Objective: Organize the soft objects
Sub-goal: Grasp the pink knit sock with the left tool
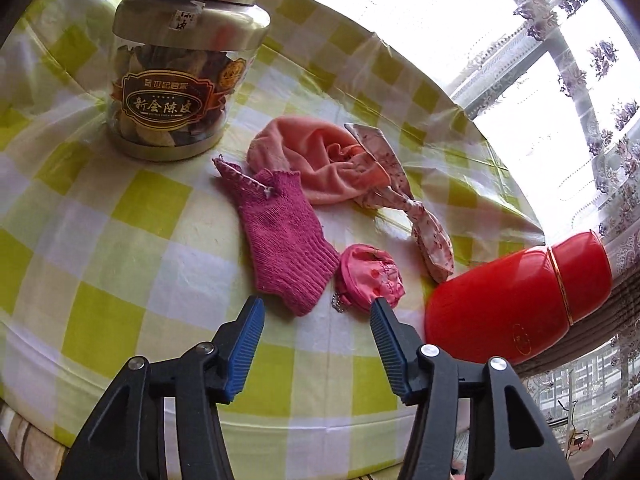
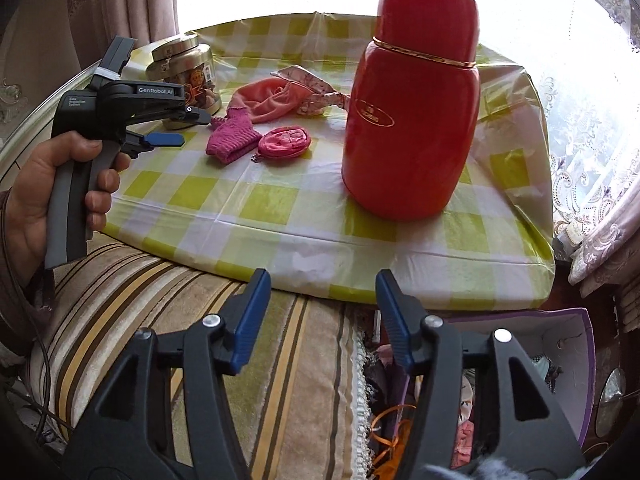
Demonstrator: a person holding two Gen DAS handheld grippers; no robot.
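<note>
Left wrist view: taken from low over the checked table (image 1: 120, 208), facing across it toward the window; the magenta knit sock (image 1: 280, 240) and pink coin purse (image 1: 370, 276) lie close ahead.
Right wrist view: taken from off the table edge, above the striped cushion (image 2: 200, 340), facing the table from farther back.
Shared area: sock (image 2: 232, 140), purse (image 2: 285, 141), red flask (image 1: 516, 300) (image 2: 412, 120), jar (image 1: 180, 76) (image 2: 188, 68).
</note>
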